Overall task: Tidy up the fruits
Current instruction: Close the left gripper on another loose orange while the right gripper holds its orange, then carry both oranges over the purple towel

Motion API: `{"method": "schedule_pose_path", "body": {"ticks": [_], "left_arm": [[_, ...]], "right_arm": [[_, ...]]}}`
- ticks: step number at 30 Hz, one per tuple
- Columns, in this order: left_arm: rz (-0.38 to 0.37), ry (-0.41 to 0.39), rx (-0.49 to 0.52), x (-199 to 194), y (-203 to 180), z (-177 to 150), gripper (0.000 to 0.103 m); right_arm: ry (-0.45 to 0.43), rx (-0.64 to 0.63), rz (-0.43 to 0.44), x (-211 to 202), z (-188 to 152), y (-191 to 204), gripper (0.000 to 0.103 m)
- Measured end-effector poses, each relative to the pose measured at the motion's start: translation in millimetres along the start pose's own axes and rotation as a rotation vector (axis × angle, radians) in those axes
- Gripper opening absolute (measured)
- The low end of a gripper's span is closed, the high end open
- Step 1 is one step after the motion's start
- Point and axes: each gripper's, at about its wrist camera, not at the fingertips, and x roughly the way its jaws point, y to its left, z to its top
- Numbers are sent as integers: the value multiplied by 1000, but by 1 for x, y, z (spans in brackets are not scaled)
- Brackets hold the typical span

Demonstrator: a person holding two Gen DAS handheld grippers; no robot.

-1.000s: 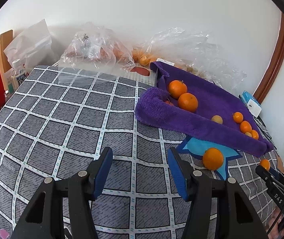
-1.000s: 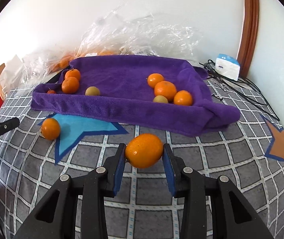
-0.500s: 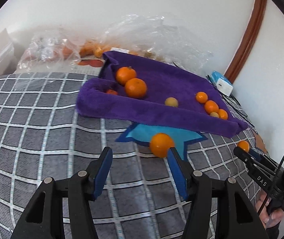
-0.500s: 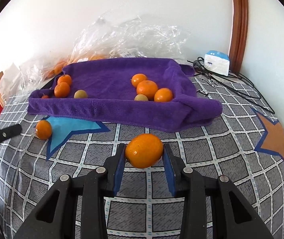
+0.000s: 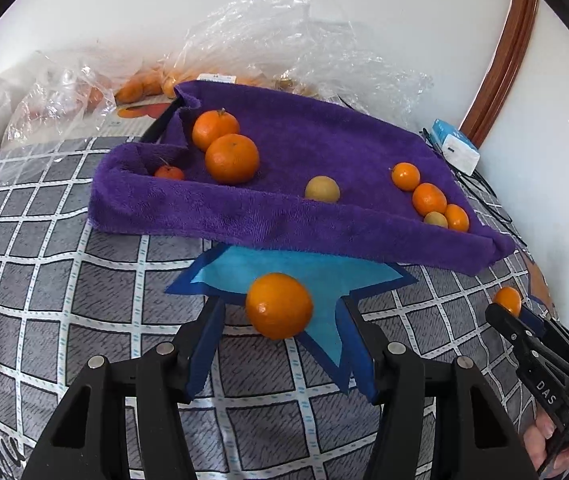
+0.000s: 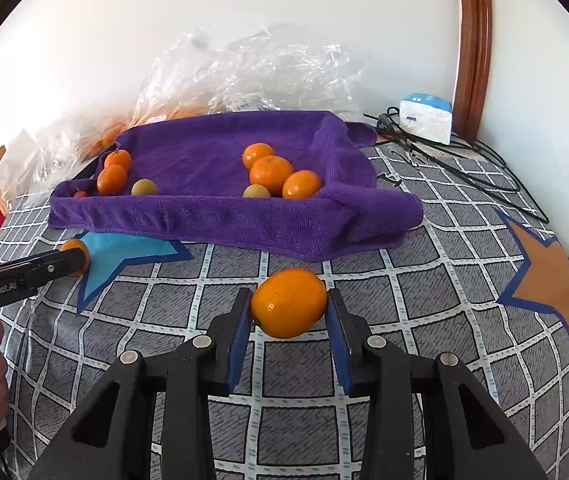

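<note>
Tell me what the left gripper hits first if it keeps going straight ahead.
The loose orange on the blue star patch, sitting between the open left gripper fingers; beyond it, probably the purple towel edge.

So the towel (image 6: pixel 220 216) sits toward the back of the checked cloth (image 6: pixel 404 300), with 8 fruits on it: 4 at its left end, 4 at its right. Crinkly bags (image 6: pixel 252 68) are behind it, and a small box (image 6: pixel 426 118) is off to the right by the wall.
</note>
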Motion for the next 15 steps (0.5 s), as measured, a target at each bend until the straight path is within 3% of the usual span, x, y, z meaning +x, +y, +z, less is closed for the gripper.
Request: {"method": "schedule_pose_path", "body": {"ticks": [3, 15], "left_arm": [[23, -2, 6, 4, -3, -2, 33], [-4, -30, -63, -12, 20, -6, 33]], "right_arm": [[10, -9, 7, 2, 0, 2, 36], [13, -16, 49, 2, 0, 1, 36]]}}
